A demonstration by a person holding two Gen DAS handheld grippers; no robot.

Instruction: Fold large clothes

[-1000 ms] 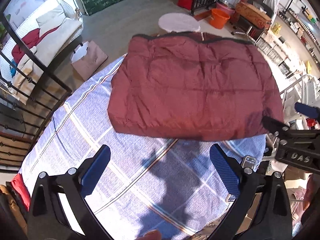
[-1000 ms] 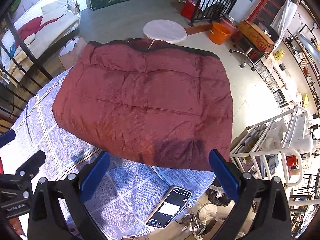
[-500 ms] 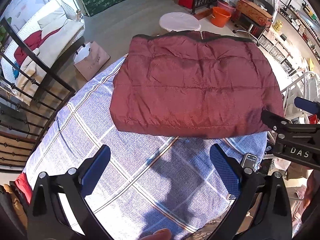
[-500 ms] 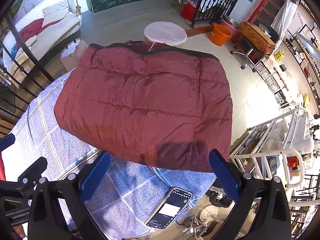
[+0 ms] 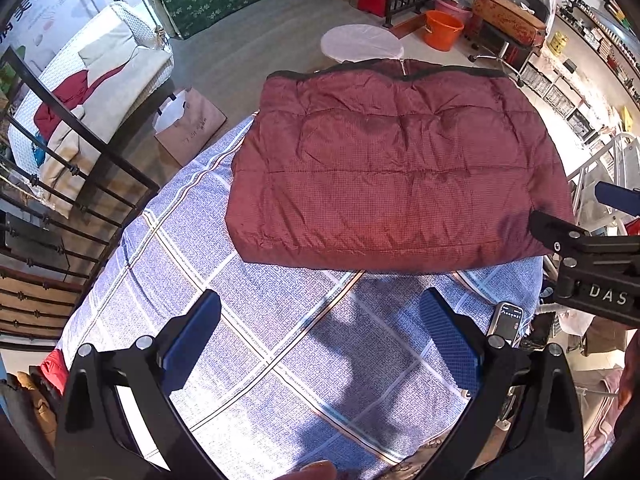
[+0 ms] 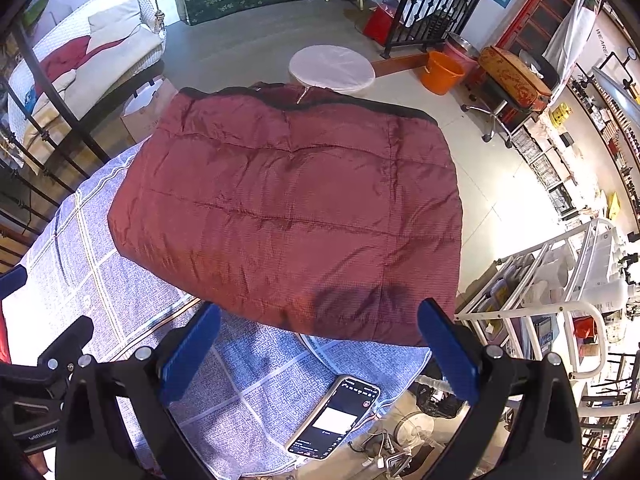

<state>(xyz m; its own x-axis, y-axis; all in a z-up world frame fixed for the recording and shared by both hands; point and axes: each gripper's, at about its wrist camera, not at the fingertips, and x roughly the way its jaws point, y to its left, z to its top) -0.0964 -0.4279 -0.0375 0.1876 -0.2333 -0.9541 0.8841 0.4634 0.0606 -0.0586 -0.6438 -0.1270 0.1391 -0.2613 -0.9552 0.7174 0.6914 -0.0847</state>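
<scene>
jacket: the maroon puffer jacket [image 5: 396, 176] is lying folded into a fat rectangle on the bench [image 5: 280, 340], straight ahead of both grippers, dark collar edge on the far side, not touching either one.

left gripper: the left gripper [image 5: 320, 340] is hovering over bare checked cloth with its jaws spread wide, holding nothing.

right gripper: the right gripper [image 6: 318, 354] is also gaping and empty, its blue pads [image 6: 448, 350] sitting just short of the jacket's near edge.

risk 1: the padding is looking springy, so I'm guessing any further fold is going to puff back up unless it's getting pressed flat.

risk 2: the jacket's right side is running out to, maybe past, the bench edge ahead of the right gripper; a tug that way could be dragging the bundle off.

risk 3: a phone [image 6: 336, 416] is sitting below the right gripper near the bench edge, so a sloppy sweep could be knocking it to the floor.

risk 4: pinching only the slick top layer could be peeling the fold open.

bucket: the orange bucket [image 6: 444, 72] is standing far beyond the jacket; can't see what's inside.

paper bag: the paper bag [image 5: 188, 124] is sitting ahead-left of the left gripper on the floor, with something white showing in it.
</scene>
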